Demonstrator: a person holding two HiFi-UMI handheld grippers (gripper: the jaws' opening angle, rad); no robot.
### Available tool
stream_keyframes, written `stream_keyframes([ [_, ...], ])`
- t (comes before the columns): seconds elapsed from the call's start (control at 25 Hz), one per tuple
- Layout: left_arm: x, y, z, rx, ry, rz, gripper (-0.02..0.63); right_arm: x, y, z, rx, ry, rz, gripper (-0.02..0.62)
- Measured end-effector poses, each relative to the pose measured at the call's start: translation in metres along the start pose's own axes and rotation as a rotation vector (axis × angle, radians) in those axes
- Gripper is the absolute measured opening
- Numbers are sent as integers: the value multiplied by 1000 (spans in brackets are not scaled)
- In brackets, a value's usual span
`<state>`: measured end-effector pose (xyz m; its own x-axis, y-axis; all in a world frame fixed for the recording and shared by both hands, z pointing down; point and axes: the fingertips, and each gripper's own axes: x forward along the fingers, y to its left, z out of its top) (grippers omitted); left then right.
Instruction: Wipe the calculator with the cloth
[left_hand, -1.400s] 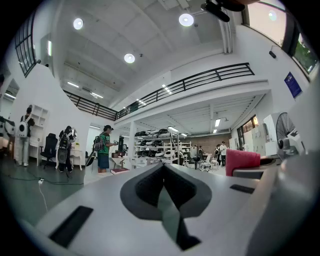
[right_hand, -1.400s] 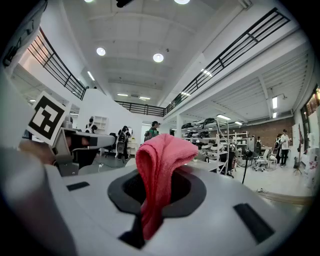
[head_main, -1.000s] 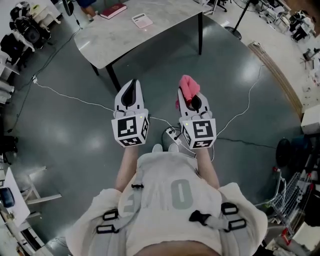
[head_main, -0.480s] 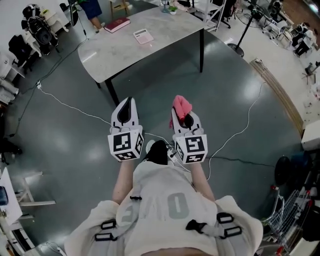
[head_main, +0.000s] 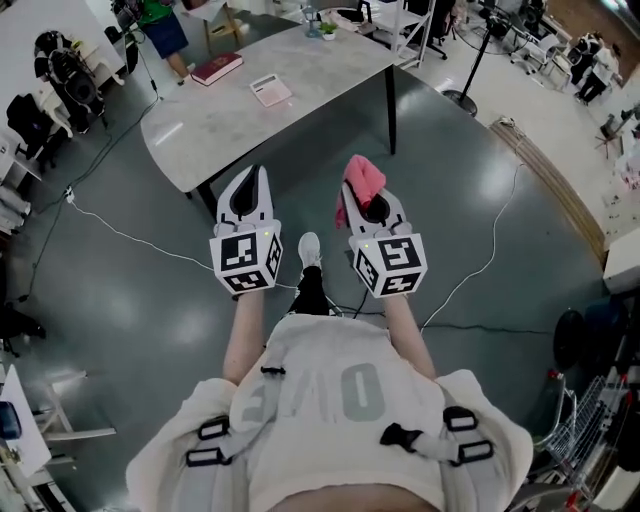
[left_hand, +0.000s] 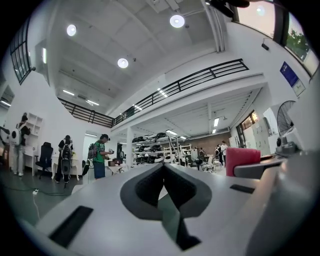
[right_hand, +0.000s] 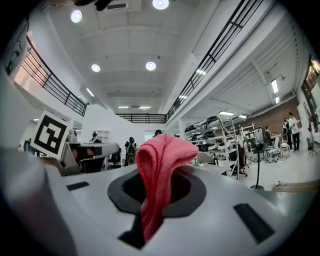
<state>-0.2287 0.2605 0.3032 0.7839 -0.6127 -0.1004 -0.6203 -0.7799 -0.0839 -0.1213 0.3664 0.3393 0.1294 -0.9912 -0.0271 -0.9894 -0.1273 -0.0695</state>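
Observation:
The calculator (head_main: 271, 89), pale pink-white, lies on the grey table (head_main: 215, 120) far ahead of me in the head view. My right gripper (head_main: 352, 186) is shut on a pink cloth (head_main: 364, 174), which sticks up from between its jaws; the right gripper view shows that cloth (right_hand: 159, 172) pinched in the jaws. My left gripper (head_main: 252, 176) is shut and holds nothing; in the left gripper view its jaws meet at the tip (left_hand: 163, 167). Both grippers are held level in front of my body, short of the table's near edge.
A red book (head_main: 216, 68) lies on the table left of the calculator, and a small plant (head_main: 329, 28) stands at its far end. White cables (head_main: 120, 232) trail over the dark floor. A person in green (head_main: 155, 20) stands beyond the table. Racks and desks line the room's edges.
I have walked toward the table: it now sits closer and lower in the head view. Both grippers moved forward with me, still shut, the cloth still in the right one.

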Motion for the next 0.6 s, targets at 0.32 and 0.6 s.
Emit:
stream_keyframes([
  [0.32, 115, 62, -8, -54, -11, 22, 20, 113, -33, 3, -25, 40, 37, 58],
  [0.6, 230, 103, -27, -79, 26, 6, 20, 228, -76, 8, -13, 54, 66, 58],
])
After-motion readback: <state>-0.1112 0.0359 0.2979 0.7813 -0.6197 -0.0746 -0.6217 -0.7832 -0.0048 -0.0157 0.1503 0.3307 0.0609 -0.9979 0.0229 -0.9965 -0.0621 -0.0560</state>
